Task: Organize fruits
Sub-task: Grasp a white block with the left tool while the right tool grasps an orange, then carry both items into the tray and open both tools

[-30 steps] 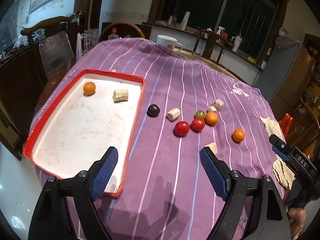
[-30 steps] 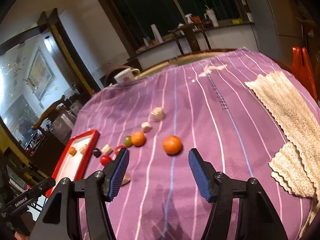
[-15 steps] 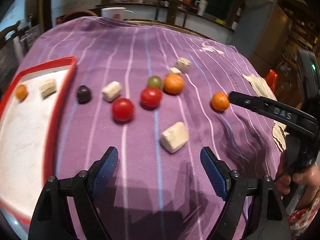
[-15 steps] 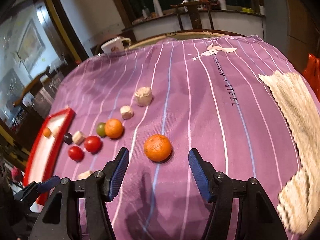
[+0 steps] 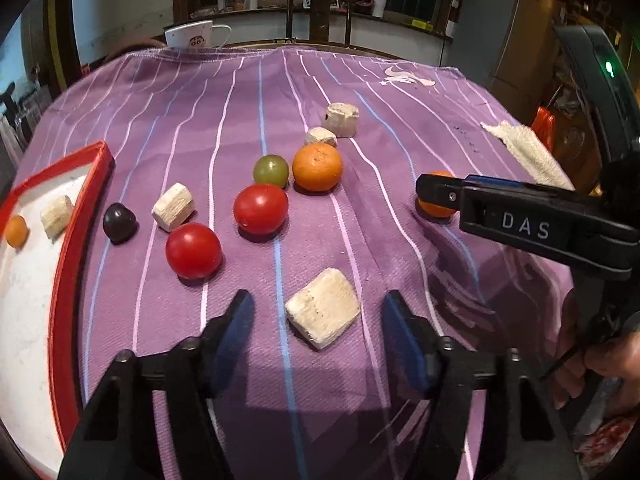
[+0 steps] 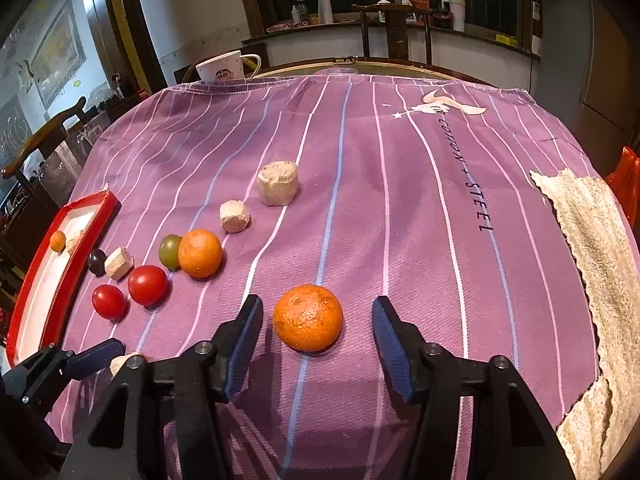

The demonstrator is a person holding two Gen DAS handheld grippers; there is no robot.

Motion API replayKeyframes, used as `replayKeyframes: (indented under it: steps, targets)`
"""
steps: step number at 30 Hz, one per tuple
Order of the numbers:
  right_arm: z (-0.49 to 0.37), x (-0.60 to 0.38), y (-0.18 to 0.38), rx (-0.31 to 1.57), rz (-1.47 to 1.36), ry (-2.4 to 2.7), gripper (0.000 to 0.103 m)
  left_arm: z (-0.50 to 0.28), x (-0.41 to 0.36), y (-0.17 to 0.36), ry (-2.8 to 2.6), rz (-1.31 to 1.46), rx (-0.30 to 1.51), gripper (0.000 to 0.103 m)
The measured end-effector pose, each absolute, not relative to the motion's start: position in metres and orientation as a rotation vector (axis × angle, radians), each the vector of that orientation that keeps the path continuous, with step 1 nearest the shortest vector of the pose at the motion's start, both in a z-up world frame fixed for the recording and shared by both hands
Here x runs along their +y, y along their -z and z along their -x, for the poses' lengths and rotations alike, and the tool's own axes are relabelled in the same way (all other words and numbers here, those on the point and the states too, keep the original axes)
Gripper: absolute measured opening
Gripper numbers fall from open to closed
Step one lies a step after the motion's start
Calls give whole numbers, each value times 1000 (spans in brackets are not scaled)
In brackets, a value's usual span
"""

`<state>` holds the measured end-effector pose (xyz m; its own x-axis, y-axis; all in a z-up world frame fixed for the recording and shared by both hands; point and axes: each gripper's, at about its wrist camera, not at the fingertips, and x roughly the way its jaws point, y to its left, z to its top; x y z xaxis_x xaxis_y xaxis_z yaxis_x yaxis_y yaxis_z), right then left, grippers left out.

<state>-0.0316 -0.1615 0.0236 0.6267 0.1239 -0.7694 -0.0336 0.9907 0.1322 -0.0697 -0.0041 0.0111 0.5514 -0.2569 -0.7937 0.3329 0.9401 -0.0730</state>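
The orange sits on the purple striped cloth over the surface, between the fingers of my right tool; its jaws have just been closing but stand clear of the fruit on both sides. My left tool brackets a pale chunk the same way, jaws just closing, gaps still showing. Beyond lie two red tomatoes, a green fruit and another orange. The red-rimmed tray at left holds a small orange fruit.

The red tray is cut off at the left edge.
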Motion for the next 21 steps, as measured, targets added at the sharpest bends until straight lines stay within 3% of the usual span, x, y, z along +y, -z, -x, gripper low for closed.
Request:
replayKeyframes:
  steps: [1,3,4,7,21]
  targets:
    - [31,-161,-23,892,-109,-90,59,71,-6,-11,342,-101,916,56]
    - [30,-160,-21,899,-114,-96,58,72,-7,-11,332,-118,901,38]
    - [29,-159,-19,900,-115,-97,55,73,-8,-11,337,-121,895,35]
    - [28,-156,-15,905,-119,-118,40,76,-7,-11,342,-110,894,35]
    - [61,-131,-49,819,-114,-210,39,103,73,-50,277,103,820,35]
